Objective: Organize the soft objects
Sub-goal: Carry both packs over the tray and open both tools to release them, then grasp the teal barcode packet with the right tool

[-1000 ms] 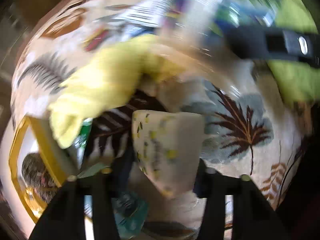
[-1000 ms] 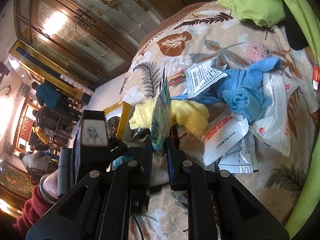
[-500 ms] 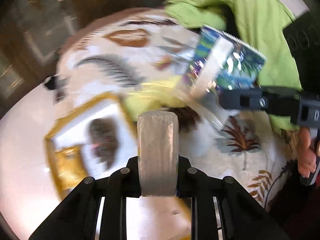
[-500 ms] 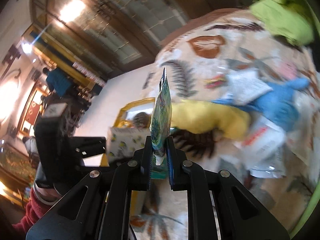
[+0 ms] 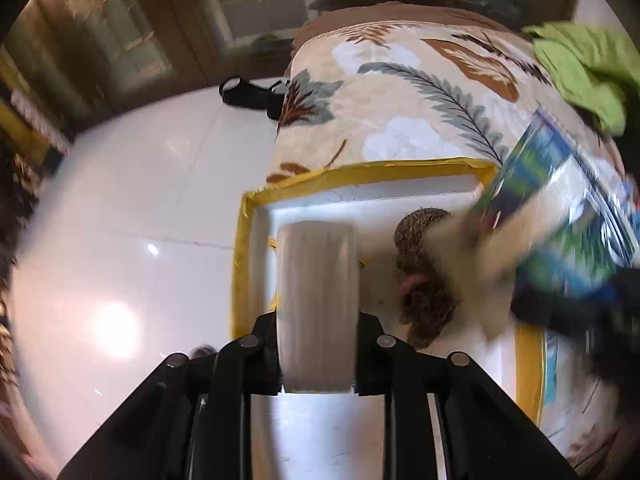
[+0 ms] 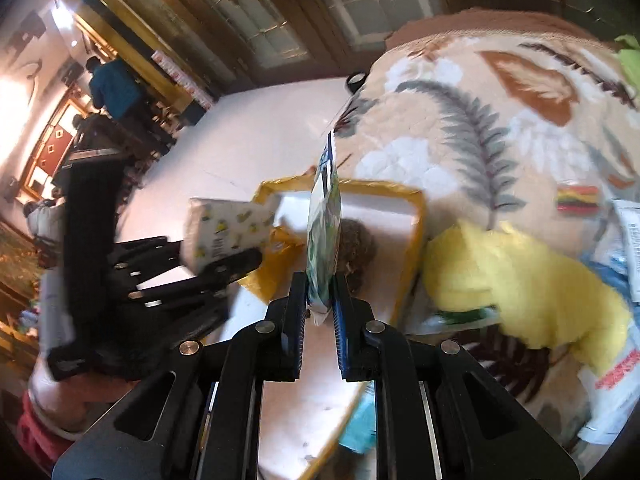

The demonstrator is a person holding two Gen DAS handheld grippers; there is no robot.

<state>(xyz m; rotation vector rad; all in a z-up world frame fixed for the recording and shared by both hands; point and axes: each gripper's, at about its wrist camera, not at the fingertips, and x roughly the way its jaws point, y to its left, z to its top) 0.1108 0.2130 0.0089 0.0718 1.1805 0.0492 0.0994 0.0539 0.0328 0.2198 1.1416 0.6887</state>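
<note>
My left gripper [image 5: 318,354] is shut on a white tissue pack [image 5: 316,304] with a lemon print, which also shows in the right wrist view [image 6: 228,236]. It hangs over the white box with a yellow rim [image 5: 360,172]. My right gripper [image 6: 320,312] is shut on a flat blue-green foil packet [image 6: 324,232], held edge-up over the same box [image 6: 412,248]. The packet shows blurred at the right of the left wrist view [image 5: 560,208]. A brown spiky plush [image 5: 424,280] lies inside the box.
The box sits beside a sofa with a leaf-print cover [image 6: 480,128]. On it lie a yellow towel [image 6: 532,280], white sachets [image 6: 616,364] and green cloth [image 5: 584,64]. White tiled floor [image 5: 120,208] spreads to the left.
Both grippers swung left from the sofa to over the yellow-rimmed box, each keeping its load. The towels and sachets slid to the right edge of view.
</note>
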